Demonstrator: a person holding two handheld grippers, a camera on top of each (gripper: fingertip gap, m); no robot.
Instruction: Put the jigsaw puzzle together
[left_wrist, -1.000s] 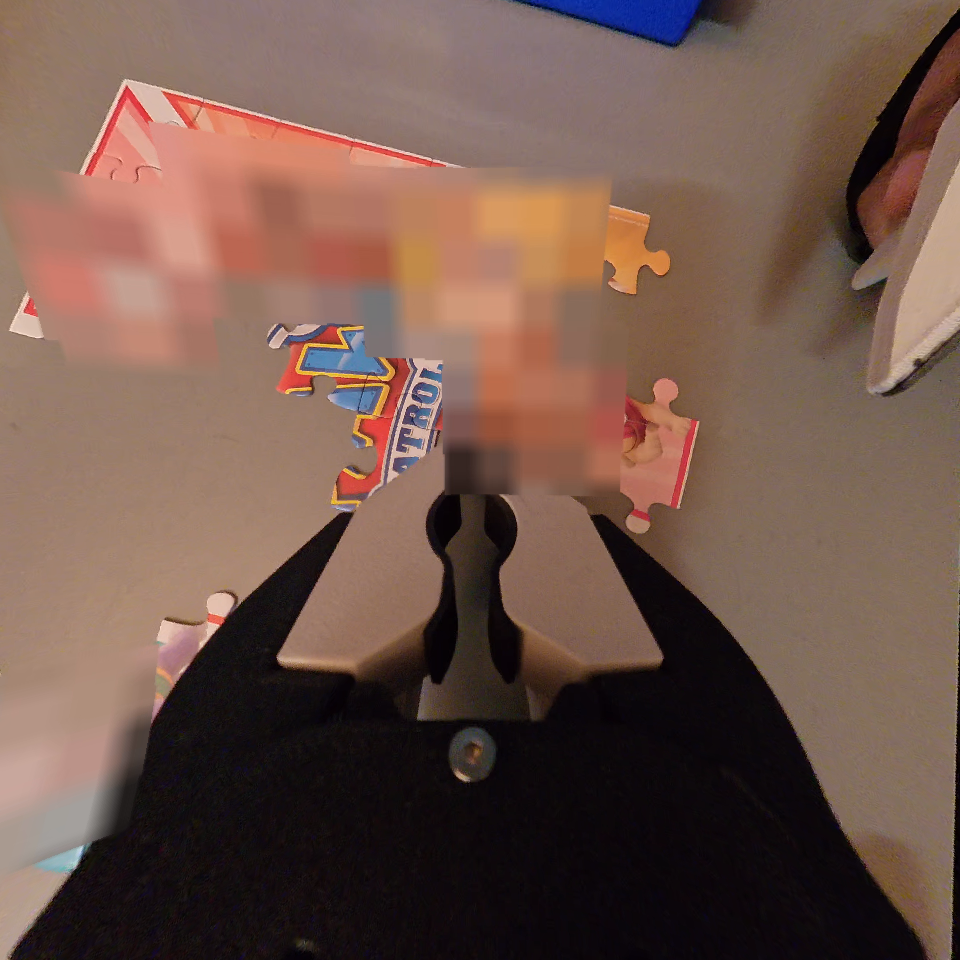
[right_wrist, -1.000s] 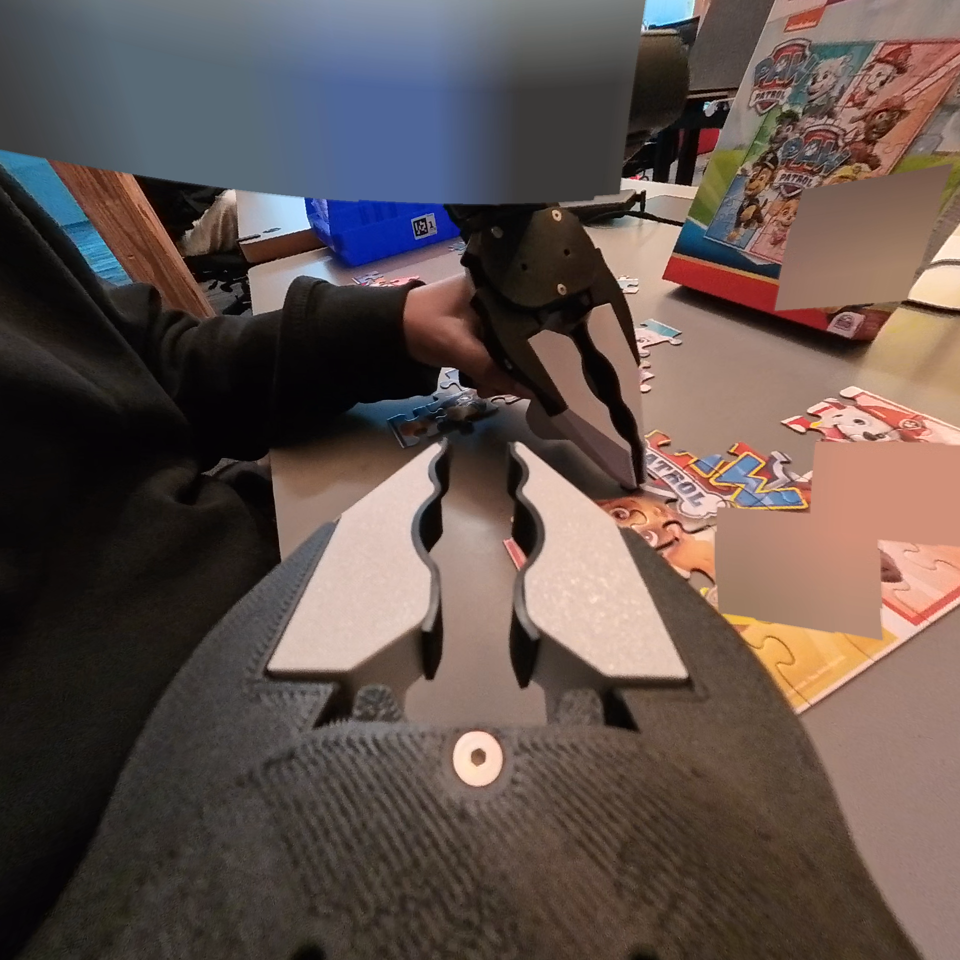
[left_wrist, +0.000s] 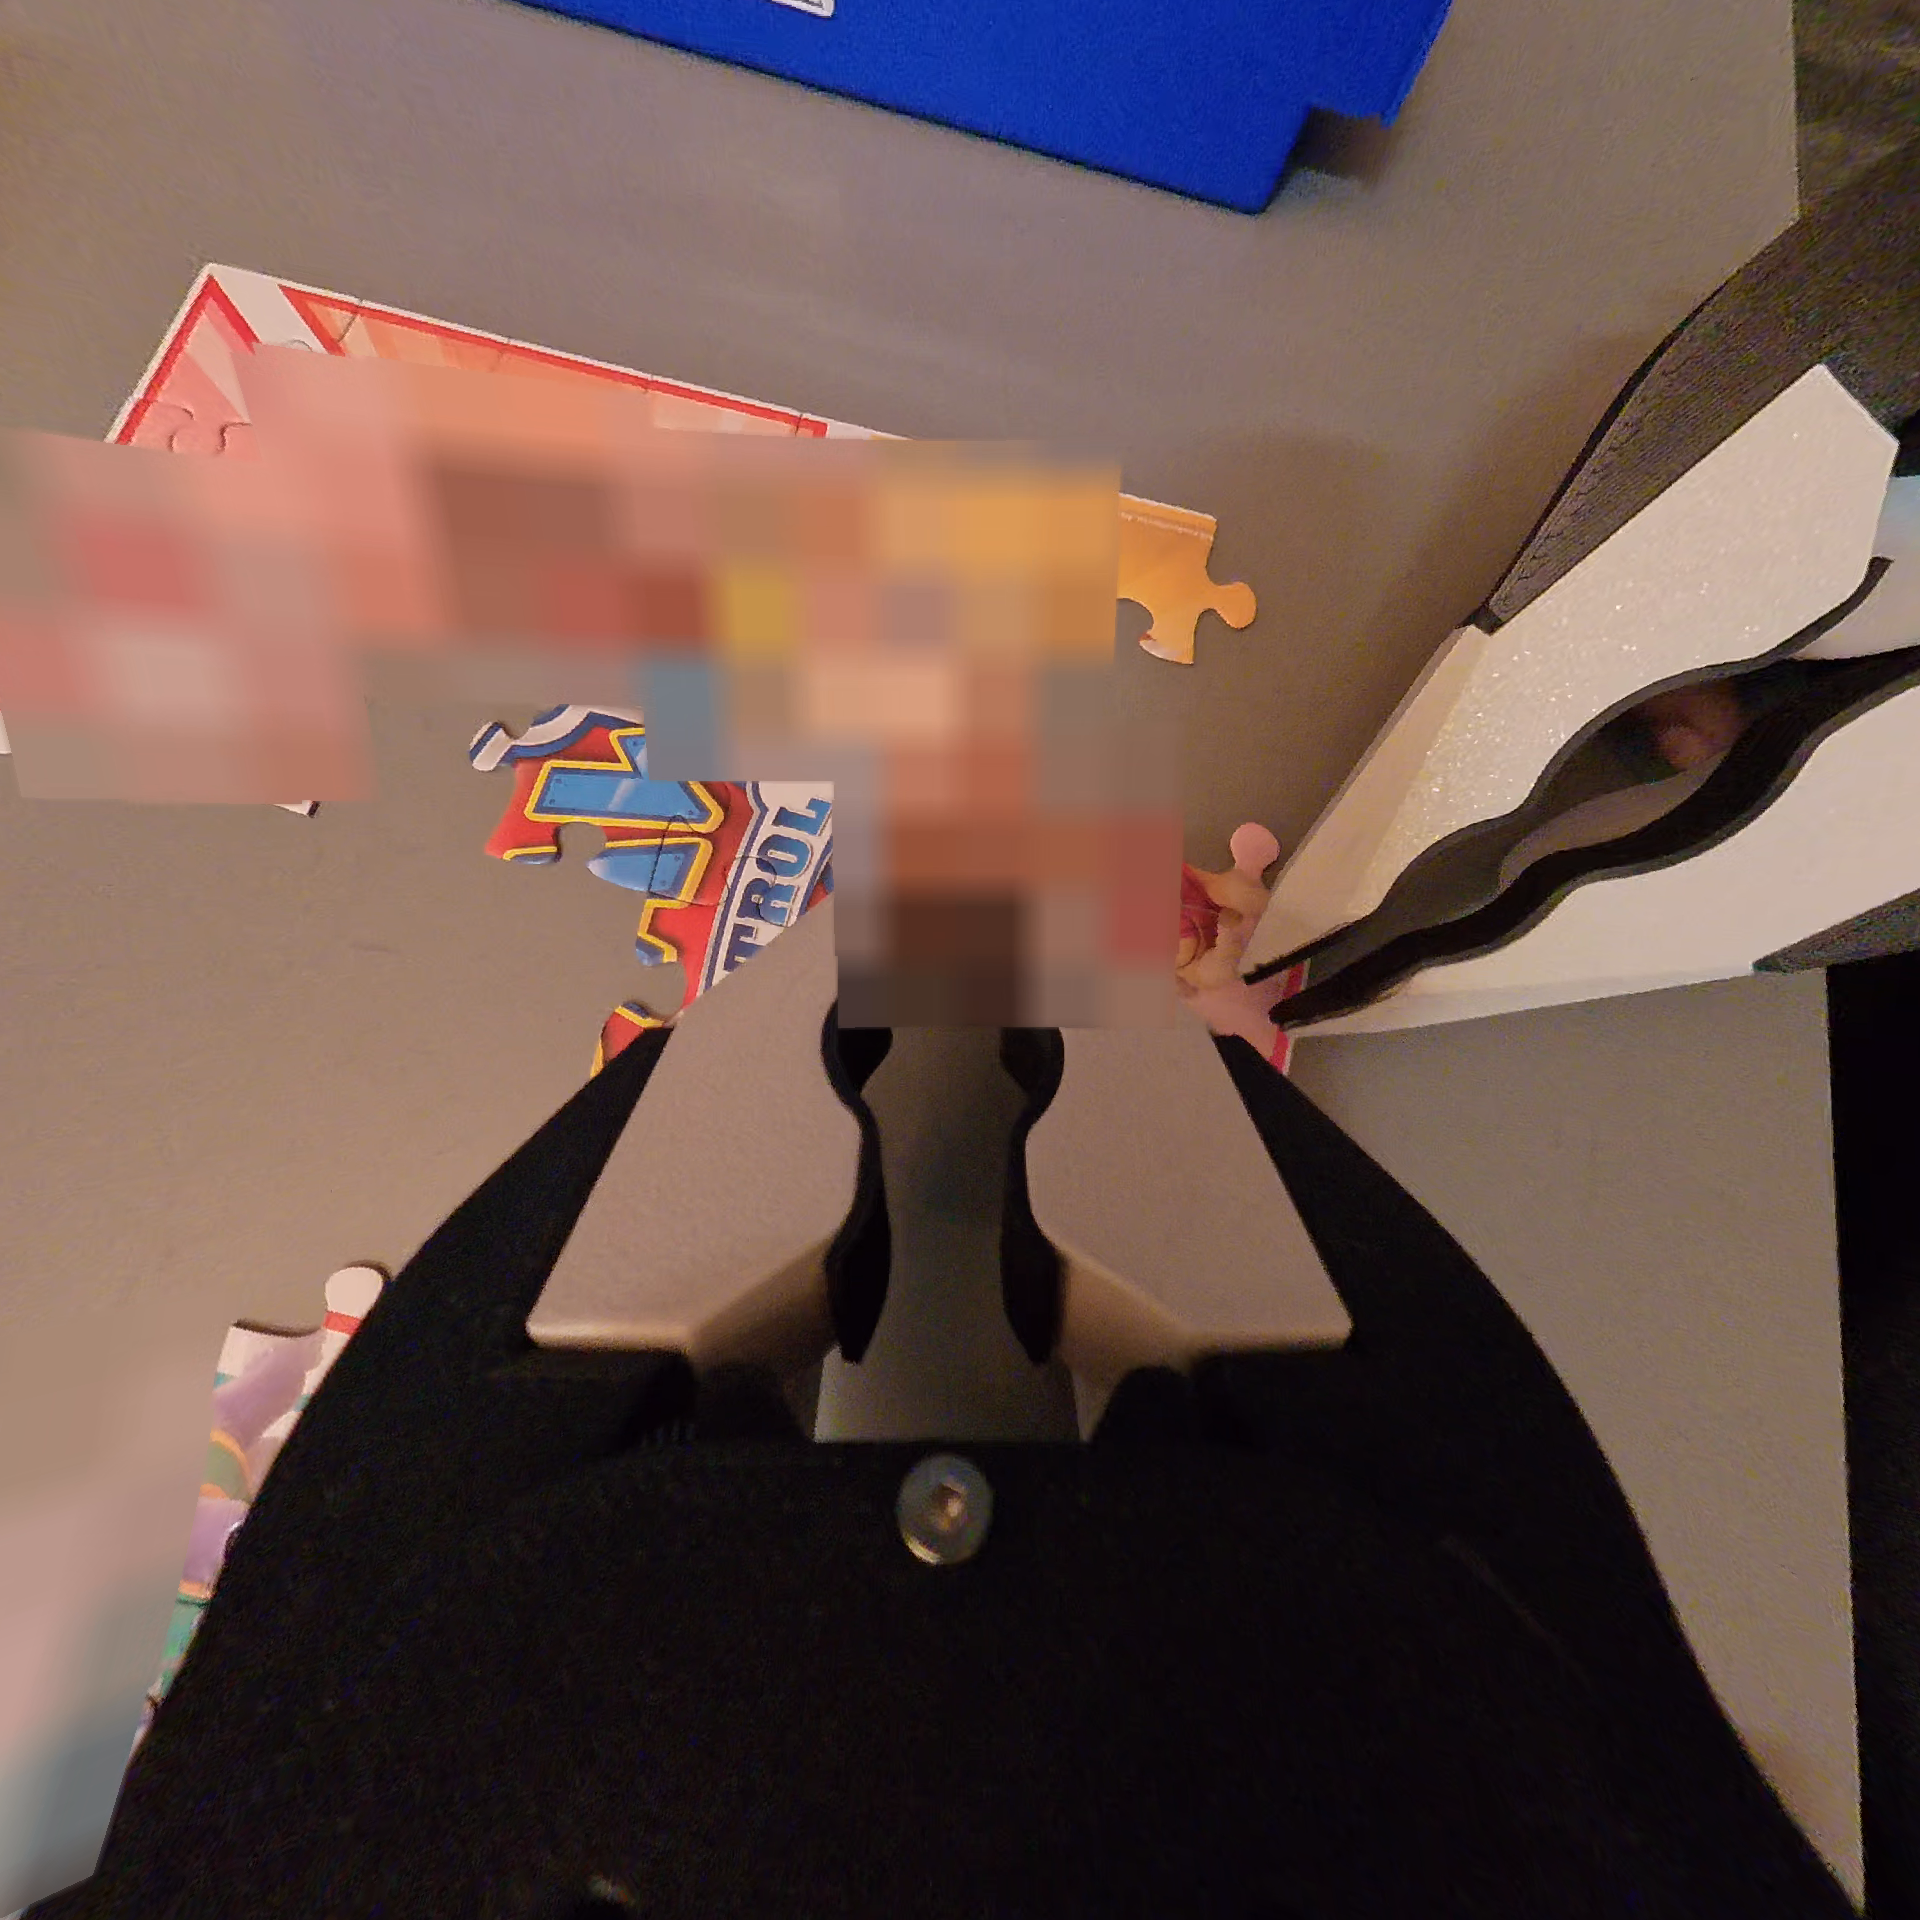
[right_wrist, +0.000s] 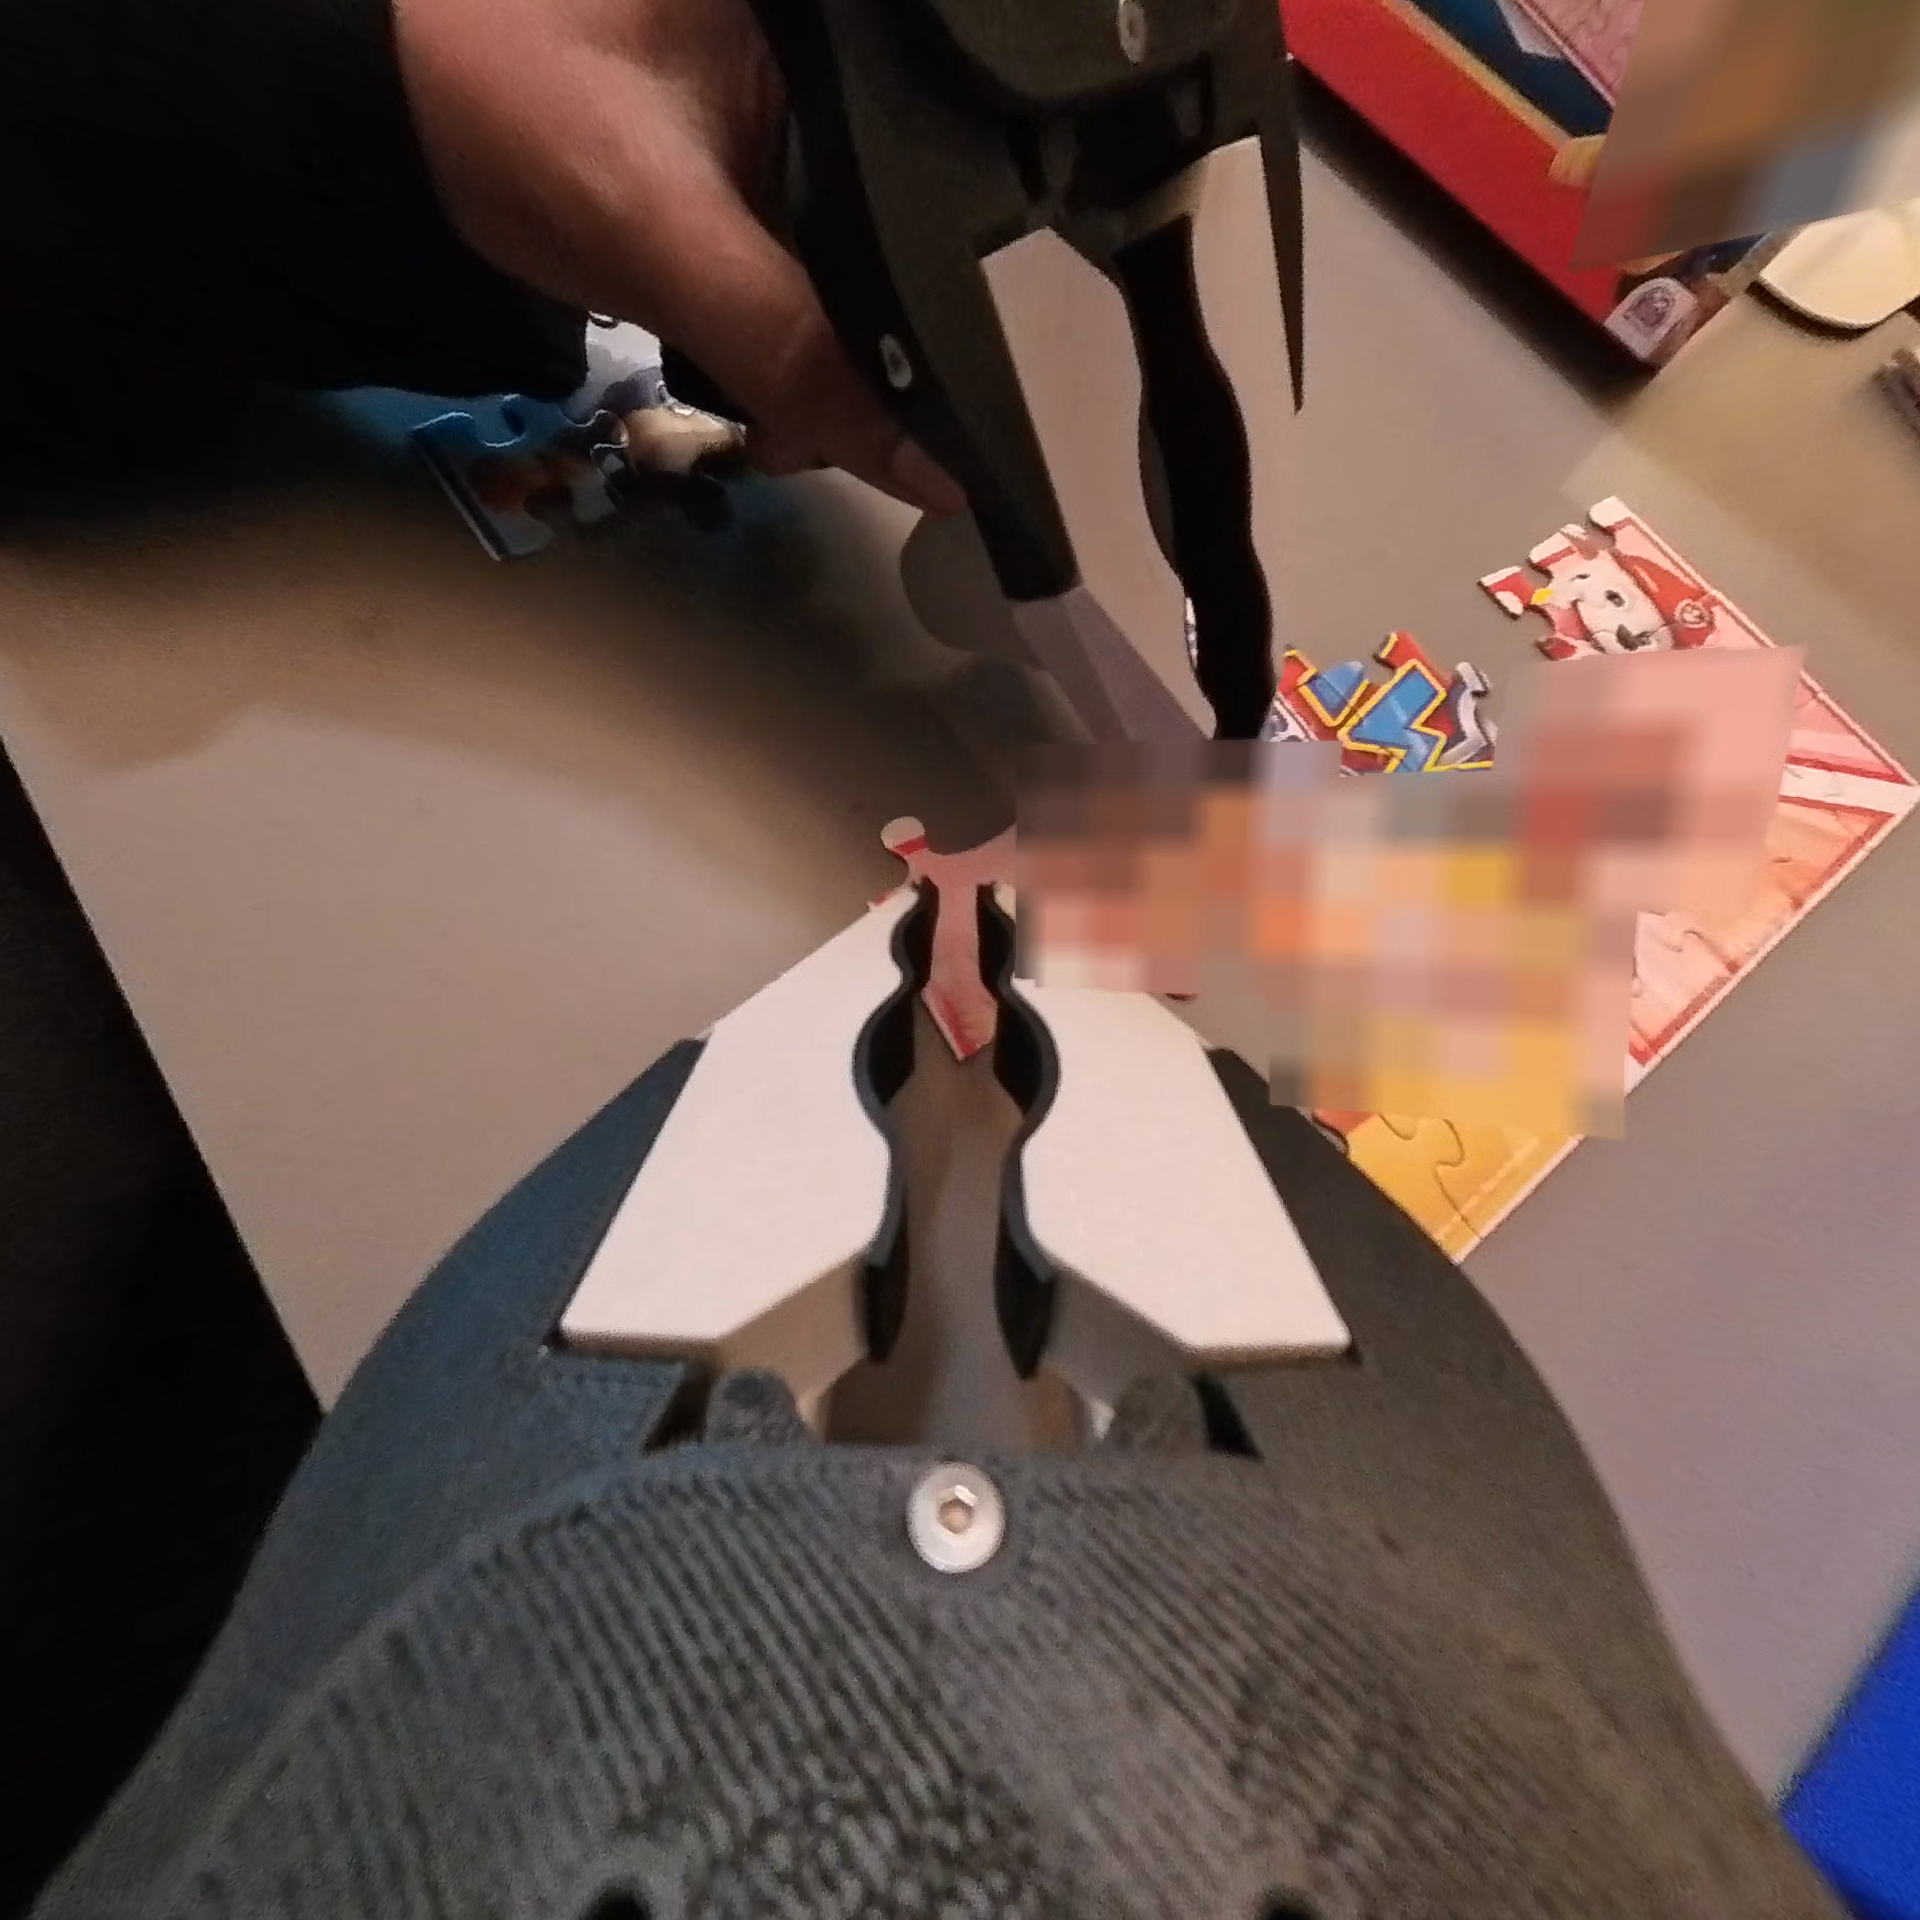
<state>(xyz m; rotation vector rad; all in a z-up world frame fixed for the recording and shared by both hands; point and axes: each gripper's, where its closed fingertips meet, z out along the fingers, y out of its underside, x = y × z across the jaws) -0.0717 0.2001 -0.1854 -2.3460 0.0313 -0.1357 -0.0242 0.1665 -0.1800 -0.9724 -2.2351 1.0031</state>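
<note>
A pink puzzle piece with a red edge (left_wrist: 1231, 914) lies flat on the grey table (left_wrist: 364, 1039), beside the partly built puzzle (left_wrist: 644, 821). My right gripper (right_wrist: 951, 914) stands over it, jaws drawn in to a narrow slit. The piece (right_wrist: 961, 987) shows through the slit, and its knob pokes out past the tips. In the left wrist view the right gripper (left_wrist: 1262, 995) has its tips at the piece's red edge. My left gripper (left_wrist: 945, 1049) is slightly open and empty, its tips hidden by a blurred patch. It also shows in the right wrist view (right_wrist: 1174, 696), tips down by the puzzle.
A blue bin (left_wrist: 1039, 83) stands at the back. A red puzzle box (right_wrist: 1455, 125) is at the far right. Loose pieces lie at the lower left (left_wrist: 270, 1382) and under the person's hand (right_wrist: 675, 260). The table's edge runs along the left (right_wrist: 125, 935). The grippers' ends are close to 6 centimetres from one another. To the partly built puzzle (left_wrist: 644, 821): left tips about 5 centimetres, right tips about 12 centimetres. It is also in sight in the right wrist view (right_wrist: 1371, 705).
My right gripper has come in from the right onto the pink piece and drawn its jaws nearly together. My left gripper, shut before, has opened a little. The piece has not moved.
</note>
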